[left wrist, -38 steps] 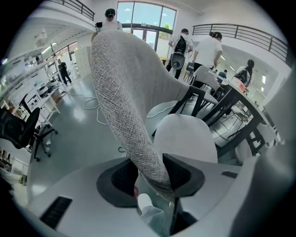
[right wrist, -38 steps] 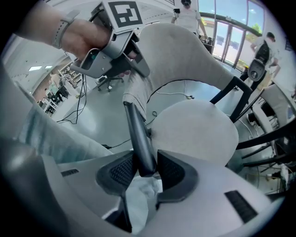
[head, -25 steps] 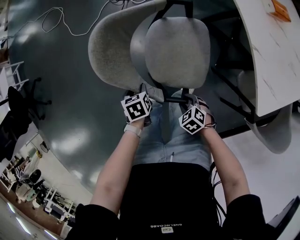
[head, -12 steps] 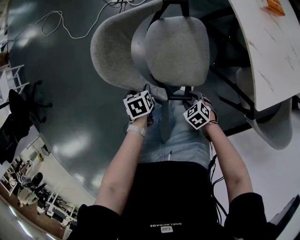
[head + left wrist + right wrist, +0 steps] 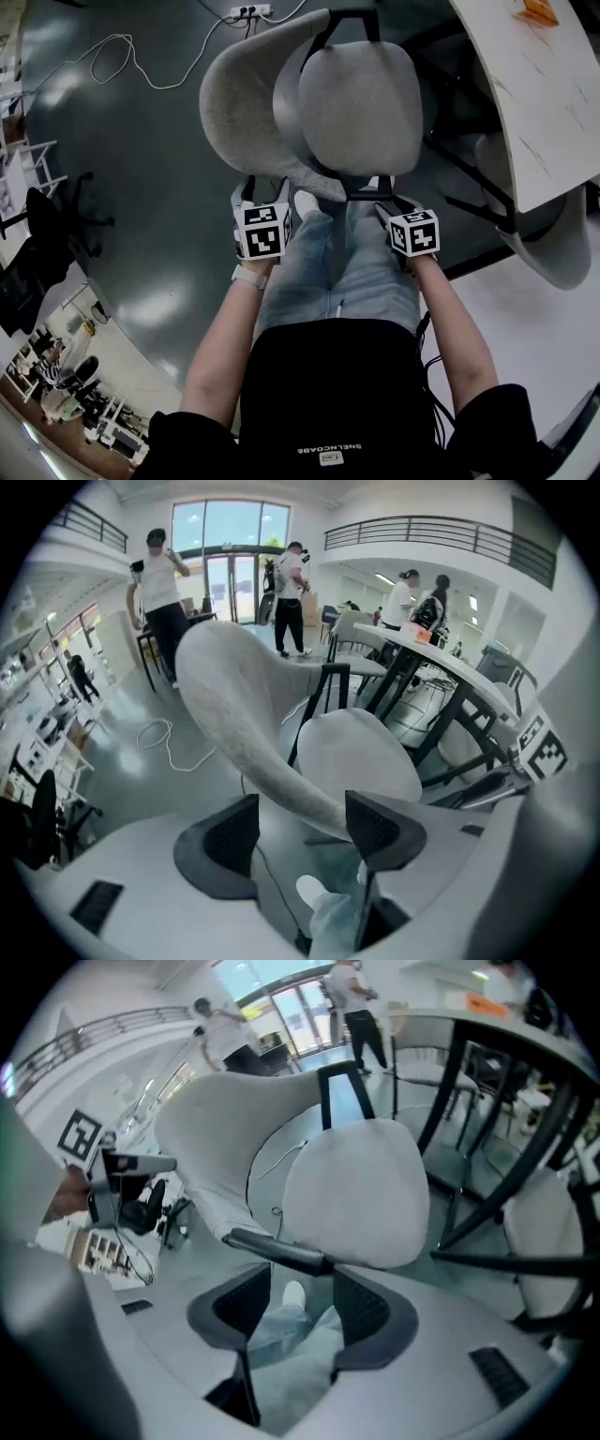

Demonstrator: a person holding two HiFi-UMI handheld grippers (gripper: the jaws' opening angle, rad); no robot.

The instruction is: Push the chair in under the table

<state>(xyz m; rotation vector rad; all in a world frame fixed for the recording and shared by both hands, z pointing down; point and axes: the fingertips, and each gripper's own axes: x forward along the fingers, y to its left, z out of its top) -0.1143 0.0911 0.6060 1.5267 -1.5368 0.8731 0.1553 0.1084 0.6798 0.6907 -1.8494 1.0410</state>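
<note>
we are standing over the grey chair [image 5: 356,103], which is sitting out on the dark floor [image 5: 141,206] just beside the table [image 5: 534,112]. its seat [image 5: 361,1190] is not lying under the tabletop but just left of the tabletop's long edge, with the table's black legs running close past its right side. its curved backrest [image 5: 239,103] is wrapping round the seat's left side in the head view.

we are holding the left gripper [image 5: 300,808] at the backrest's lower end with its jaws spread wide. they have just been opening. the backrest's thin rim is running down into the gap, close to the right-hand pad, and neither pad is pressing on it.

we are holding the right gripper [image 5: 302,1283] low at the seat's near edge, its jaws standing apart too and having just been opening. a dark bar [image 5: 277,1252] of the chair's frame is crossing just beyond their tips. nothing is being pinched between them; only our jeans [image 5: 347,272] and a white shoe [image 5: 307,203] are showing through the gap.

a second chair [image 5: 553,248] is sitting partly under the tabletop's near corner. an orange thing [image 5: 539,9] is lying on the tabletop, back from the edge nearest our chair. a pale cable [image 5: 122,52] is looping across the floor toward a power strip [image 5: 248,11] beyond the backrest. people [image 5: 164,583] are standing far off in the left gripper view.
</note>
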